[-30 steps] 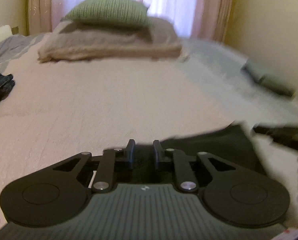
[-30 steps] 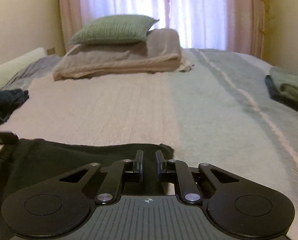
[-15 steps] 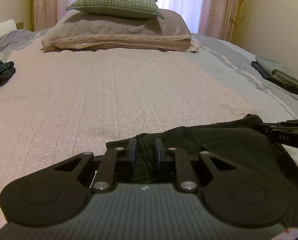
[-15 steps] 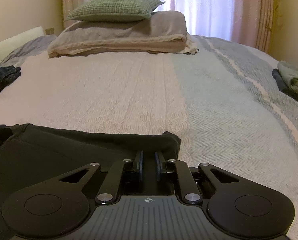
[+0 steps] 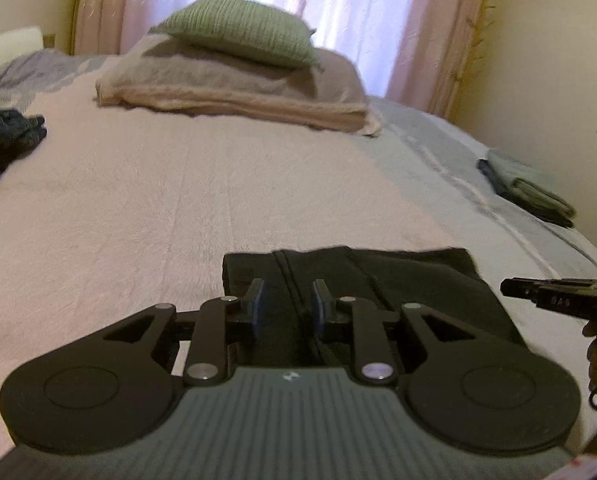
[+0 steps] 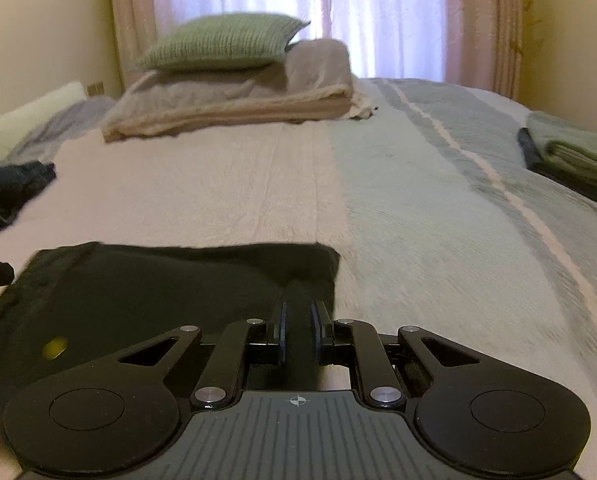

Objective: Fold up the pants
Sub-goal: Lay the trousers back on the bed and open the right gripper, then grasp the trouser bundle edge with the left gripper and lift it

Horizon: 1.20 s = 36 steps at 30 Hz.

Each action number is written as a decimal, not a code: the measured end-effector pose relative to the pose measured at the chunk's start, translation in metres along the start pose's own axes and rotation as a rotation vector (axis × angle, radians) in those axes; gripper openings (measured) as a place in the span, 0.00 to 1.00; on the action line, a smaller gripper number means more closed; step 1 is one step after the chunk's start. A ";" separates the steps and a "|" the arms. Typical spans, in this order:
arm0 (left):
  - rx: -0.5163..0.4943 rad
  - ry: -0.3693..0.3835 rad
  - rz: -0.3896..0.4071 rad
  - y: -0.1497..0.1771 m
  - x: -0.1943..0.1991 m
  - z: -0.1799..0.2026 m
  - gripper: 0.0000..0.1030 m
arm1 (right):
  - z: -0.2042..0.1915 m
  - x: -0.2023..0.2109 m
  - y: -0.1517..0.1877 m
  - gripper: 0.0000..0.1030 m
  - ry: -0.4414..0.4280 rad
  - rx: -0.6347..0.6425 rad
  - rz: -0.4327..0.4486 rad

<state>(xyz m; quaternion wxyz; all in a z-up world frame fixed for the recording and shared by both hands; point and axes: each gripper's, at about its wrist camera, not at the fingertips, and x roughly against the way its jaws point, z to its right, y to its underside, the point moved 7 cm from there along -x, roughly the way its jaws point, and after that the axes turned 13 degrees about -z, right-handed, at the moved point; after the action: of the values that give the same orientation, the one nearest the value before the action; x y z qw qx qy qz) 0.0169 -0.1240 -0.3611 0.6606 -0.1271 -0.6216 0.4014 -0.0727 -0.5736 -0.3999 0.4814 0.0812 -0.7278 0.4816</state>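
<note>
Left gripper (image 5: 286, 300): jaws stand apart, a seam of the black pants (image 5: 398, 288) running between them, pads not pressing the cloth. Right gripper (image 6: 298, 320): jaws narrow, closed on a fold at the pants' right edge. Pants lie flat as a dark rectangle on the near part of the bed (image 6: 418, 220), straddling its pink and grey-green halves. Beyond: a green cushion (image 6: 222, 42) atop stacked pillows. Dark clothes (image 6: 6, 188) lie at the left edge, folded clothes (image 6: 574, 160) at the right.

Matt black cloth pants (image 5: 398, 280) lie on a textured woven bedspread (image 5: 178, 200).
</note>
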 end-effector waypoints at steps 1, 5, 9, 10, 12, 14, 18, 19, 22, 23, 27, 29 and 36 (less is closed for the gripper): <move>-0.026 -0.006 0.005 0.007 0.010 0.004 0.19 | 0.000 0.013 0.011 0.09 -0.002 -0.014 0.007; -0.098 -0.062 -0.039 0.043 0.025 0.013 0.20 | -0.009 0.042 0.067 0.09 -0.035 -0.035 -0.021; -0.006 -0.050 -0.063 0.060 0.011 -0.001 0.32 | -0.021 0.028 0.095 0.09 0.015 0.037 -0.042; 0.027 -0.050 -0.069 0.060 0.011 -0.005 0.32 | -0.021 0.029 0.093 0.09 0.019 0.035 -0.049; 0.072 -0.039 -0.075 0.059 0.017 -0.008 0.32 | -0.018 0.037 0.087 0.10 0.010 -0.014 -0.067; 0.074 -0.058 -0.062 0.060 0.031 -0.007 0.29 | -0.015 0.053 0.087 0.10 -0.010 -0.066 -0.058; 0.043 -0.119 -0.067 0.076 0.068 0.002 0.26 | -0.011 0.080 0.105 0.38 -0.041 -0.177 -0.069; 0.041 -0.117 -0.073 0.083 0.078 0.005 0.26 | -0.011 0.089 0.112 0.40 -0.056 -0.204 -0.069; 0.036 -0.107 -0.078 0.103 0.105 0.016 0.30 | -0.017 0.115 0.127 0.44 -0.087 -0.245 -0.056; 0.032 -0.097 -0.079 0.111 0.113 0.020 0.32 | -0.020 0.124 0.132 0.46 -0.090 -0.250 -0.053; 0.034 -0.053 -0.099 0.137 0.134 0.029 0.34 | -0.030 0.149 0.153 0.49 -0.096 -0.270 -0.061; 0.040 -0.034 -0.116 0.148 0.139 0.030 0.35 | -0.030 0.158 0.160 0.49 -0.124 -0.331 -0.060; 0.064 0.029 -0.162 0.151 0.116 0.020 0.38 | -0.027 0.135 0.170 0.51 -0.186 -0.506 -0.034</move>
<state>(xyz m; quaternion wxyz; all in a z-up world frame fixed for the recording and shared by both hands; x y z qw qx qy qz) -0.0683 0.0467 -0.3746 0.7037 -0.0610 -0.6068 0.3645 -0.2254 -0.4171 -0.3984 0.4255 0.0146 -0.8646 0.2668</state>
